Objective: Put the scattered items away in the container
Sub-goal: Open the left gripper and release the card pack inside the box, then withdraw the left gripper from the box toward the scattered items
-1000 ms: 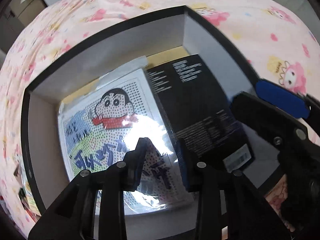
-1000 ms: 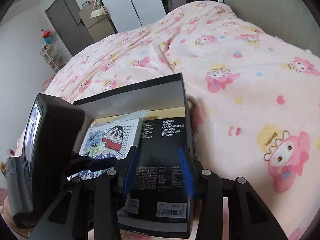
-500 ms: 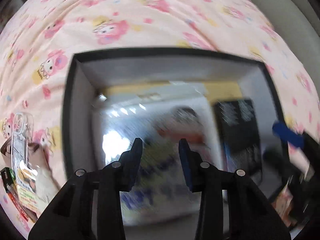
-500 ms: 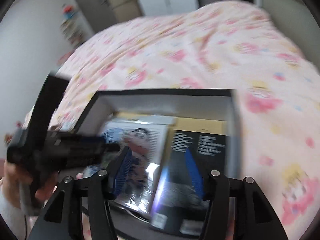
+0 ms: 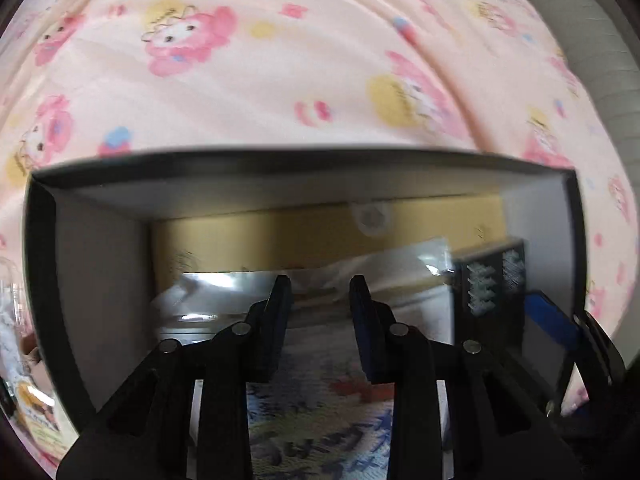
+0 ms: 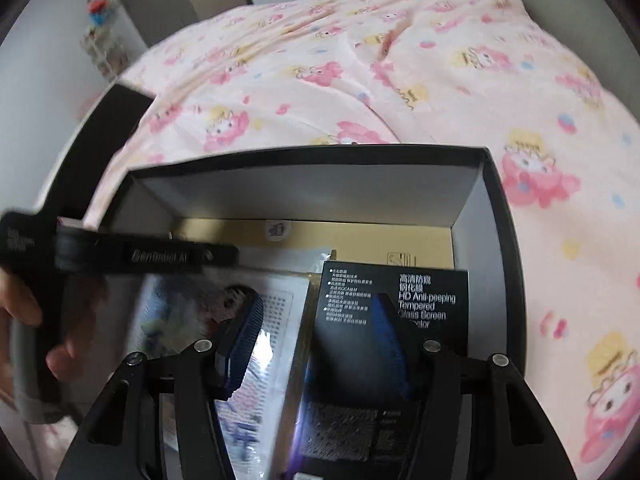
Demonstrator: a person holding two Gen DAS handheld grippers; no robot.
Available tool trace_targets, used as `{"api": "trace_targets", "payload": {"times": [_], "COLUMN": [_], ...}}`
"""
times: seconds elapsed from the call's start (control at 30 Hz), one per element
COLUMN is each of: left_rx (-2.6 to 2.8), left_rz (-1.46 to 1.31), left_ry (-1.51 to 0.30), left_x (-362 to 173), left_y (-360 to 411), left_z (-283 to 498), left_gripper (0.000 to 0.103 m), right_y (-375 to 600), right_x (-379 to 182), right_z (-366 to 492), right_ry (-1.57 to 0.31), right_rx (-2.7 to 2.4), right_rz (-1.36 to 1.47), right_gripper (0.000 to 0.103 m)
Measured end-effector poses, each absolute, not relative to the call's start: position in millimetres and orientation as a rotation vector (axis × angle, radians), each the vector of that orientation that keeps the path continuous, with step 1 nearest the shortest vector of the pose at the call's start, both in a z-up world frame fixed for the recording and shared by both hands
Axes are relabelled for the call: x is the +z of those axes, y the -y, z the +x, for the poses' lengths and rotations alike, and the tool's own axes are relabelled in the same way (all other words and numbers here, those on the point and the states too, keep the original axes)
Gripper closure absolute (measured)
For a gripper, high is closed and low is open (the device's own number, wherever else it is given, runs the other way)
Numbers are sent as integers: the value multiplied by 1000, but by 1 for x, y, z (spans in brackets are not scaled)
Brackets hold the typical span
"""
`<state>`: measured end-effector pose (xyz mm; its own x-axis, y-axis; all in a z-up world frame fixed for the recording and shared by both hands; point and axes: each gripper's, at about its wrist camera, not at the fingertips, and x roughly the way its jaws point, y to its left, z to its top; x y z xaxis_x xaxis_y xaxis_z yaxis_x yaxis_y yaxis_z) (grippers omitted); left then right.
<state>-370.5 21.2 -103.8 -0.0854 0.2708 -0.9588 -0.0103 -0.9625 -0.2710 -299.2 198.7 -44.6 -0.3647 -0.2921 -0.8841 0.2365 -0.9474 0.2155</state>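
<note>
A: What fills the frames?

B: A pink cartoon bedspread (image 6: 420, 80), with the black box (image 6: 502, 216) at centre holding a cartoon sheet (image 5: 320, 432) and a black screen-protector pack (image 6: 394, 308).

A: And the tools?

B: The left gripper (image 5: 320, 292), just narrowing, grips nothing; the right gripper (image 6: 316, 320) stands wide apart over both items, empty.

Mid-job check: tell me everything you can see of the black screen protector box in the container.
The black screen protector box is a flat, matte cardboard pack printed with white text, including "HD Anti-peeping Tempered Glass Screen". It lies face-up, slightly tilted, on the right side of the container, overlapping a tan box beneath and bordering the cartoon bead kit. The right gripper hovers open above it, not gripping.
</note>
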Motion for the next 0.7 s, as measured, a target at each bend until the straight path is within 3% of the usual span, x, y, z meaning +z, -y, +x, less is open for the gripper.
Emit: {"api": "trace_targets", "payload": {"times": [0.23,0.33,0.53,0.7], "left_rx": [2170,2234,2381,2370], "left_rz": [-1808,-1632,-1462,-1419], "left_ry": [326,318,268,274], "left_x": [-76,-44,-18,-3], "left_y": [-11,-21,-49,-43], "left_z": [-335,-290,-264,-228], "left_gripper": [68,57,48,49], "right_y": [-206,-205,-207,-201], "right_x": [-29,0,23,28], "right_z": [-282,-259,-220,-189], "right_ry": [70,54,68,121], "right_rx": [-2432,-2565,-2635,-2603], "right_rz": [1521,1387,1264,1228], "right_gripper": [50,45,42,42]}}
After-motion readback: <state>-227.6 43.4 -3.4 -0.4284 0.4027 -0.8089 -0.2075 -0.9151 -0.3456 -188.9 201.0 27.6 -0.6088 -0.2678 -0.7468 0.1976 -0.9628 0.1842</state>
